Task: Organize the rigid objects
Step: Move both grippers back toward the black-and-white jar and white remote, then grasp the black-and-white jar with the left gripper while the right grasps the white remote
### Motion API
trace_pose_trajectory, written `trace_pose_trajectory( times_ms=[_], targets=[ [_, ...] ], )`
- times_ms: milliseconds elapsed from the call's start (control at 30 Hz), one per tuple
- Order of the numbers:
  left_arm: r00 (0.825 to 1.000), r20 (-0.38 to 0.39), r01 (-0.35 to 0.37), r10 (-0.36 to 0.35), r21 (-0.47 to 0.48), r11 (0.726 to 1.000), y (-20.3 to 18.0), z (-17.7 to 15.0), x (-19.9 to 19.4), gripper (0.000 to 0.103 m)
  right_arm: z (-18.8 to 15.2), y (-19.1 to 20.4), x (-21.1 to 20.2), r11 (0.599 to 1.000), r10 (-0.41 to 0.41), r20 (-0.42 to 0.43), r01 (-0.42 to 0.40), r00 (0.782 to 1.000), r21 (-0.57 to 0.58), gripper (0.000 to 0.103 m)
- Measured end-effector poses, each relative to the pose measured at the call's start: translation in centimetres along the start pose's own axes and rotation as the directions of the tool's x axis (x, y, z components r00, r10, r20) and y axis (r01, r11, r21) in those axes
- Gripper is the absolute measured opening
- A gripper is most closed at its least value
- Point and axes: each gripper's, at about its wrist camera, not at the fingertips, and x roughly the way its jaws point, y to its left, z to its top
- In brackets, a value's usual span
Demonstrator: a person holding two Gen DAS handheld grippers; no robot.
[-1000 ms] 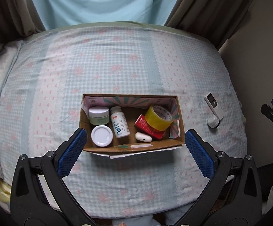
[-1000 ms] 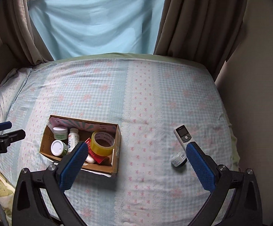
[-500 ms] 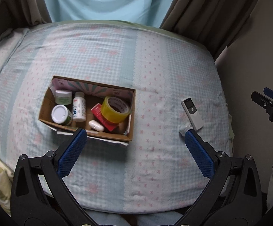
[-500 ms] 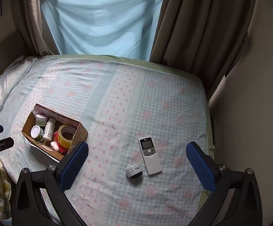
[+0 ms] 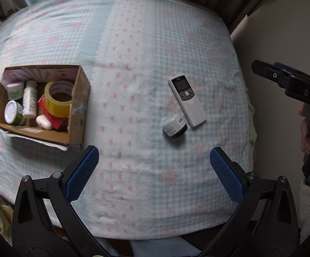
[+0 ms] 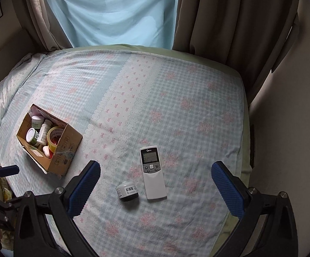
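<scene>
- A white remote control [image 6: 153, 172] lies flat on the bedspread [image 6: 176, 111], lower centre of the right wrist view, its screen end toward the top of the frame.
- A small grey-and-black jar [image 6: 127, 192] lies on its side just to the lower left of the remote; whether the two touch cannot be told.
- In the left wrist view the remote [image 5: 187, 100] and jar [image 5: 174, 126] sit right of centre.
- A cardboard box [image 5: 74, 115] stands at the left of that view, well apart from the remote, holding a roll of yellow tape [image 5: 58, 98], a white bottle [image 5: 30, 101], two white-lidded jars, a red packet and a small white case.
- The left gripper [image 5: 155, 167] hangs above bare bedspread, jaws spread wide, gripping nothing.
- The right gripper [image 6: 156, 184] hangs with jaws wide apart, remote and jar between its blue pads in the frame, nothing held.
</scene>
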Motion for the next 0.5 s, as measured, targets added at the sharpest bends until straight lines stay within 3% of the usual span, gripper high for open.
trace_pose_trajectory(
  times_ms=[300,500],
  targets=[
    [0.985,-0.172,0.012,0.024,0.205,0.979,-5.3,2.1,13.2,0.102,-2.1,-1.5,13.0,0.995,0.044,-0.212,-0.062,0.976,-0.077,0.103],
    [0.976,-0.213,0.015,0.042,0.258,0.966,-5.8,2.6,18.9,0.097,-4.2,-0.2,20.8,0.982,0.022,-0.330,-0.083,0.944,-0.171,0.103]
  ],
)
